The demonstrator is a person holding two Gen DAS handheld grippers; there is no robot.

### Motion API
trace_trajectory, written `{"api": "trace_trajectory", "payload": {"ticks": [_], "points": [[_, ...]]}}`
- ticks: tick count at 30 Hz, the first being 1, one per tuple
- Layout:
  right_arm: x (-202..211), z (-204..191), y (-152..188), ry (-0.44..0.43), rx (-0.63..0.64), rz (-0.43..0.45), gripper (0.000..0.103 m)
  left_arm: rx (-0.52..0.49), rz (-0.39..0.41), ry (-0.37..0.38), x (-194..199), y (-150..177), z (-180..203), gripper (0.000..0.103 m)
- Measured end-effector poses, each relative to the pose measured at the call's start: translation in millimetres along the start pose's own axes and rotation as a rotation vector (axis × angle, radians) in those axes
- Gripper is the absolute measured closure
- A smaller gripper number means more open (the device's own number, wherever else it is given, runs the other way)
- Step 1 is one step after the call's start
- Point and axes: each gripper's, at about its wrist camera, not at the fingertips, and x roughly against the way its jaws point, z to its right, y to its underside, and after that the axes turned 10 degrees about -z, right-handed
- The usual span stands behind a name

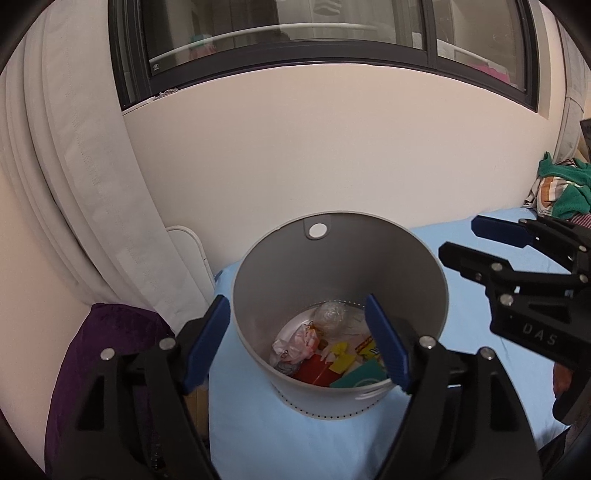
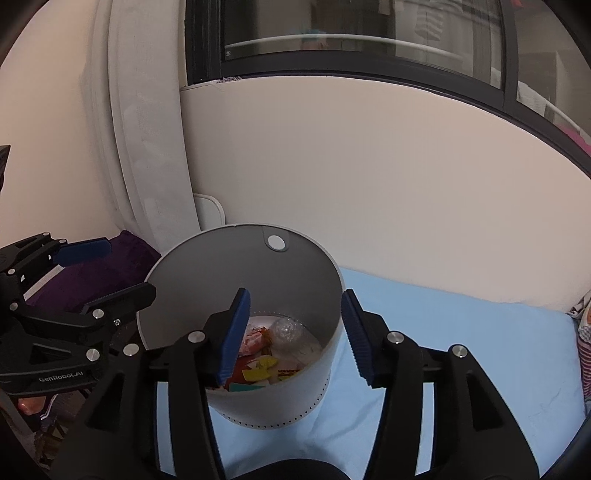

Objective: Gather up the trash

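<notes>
The gray bin (image 1: 340,258) stands upright on the light blue sheet (image 1: 258,435), close to the cream wall (image 1: 295,155). I can see trash (image 1: 325,350) at the bottom of it: a crumpled clear wrap, a pink and white wrapper, something red, yellow scraps and a green card. My left tongs (image 1: 297,345) are open wide and hold nothing. One blue pad sits outside the bin's left wall and the other sits over the bin's mouth. My right tongs (image 2: 295,330) are open too, and empty. Their left pad hangs over the bin's mouth and the right pad is just outside the bin's right wall. A purple cushion (image 1: 110,339) lies left of the sheet, below a white curtain (image 1: 74,166). A pile of clothes (image 1: 561,192) sits far right. A dark window (image 1: 295,33) is up above.
</notes>
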Motion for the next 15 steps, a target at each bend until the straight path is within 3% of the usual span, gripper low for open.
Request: {"api": "trace_trajectory", "payload": {"ticks": [9, 15], "points": [[29, 36, 43, 0.158, -0.112, -0.008, 0.023, -0.092, 0.024, 0.048, 6, 3, 48, 0.021], [63, 80, 84, 0.304, -0.265, -0.008, 0.017, -0.203, 0.036, 0.133, 10, 7, 105, 0.020]]}}
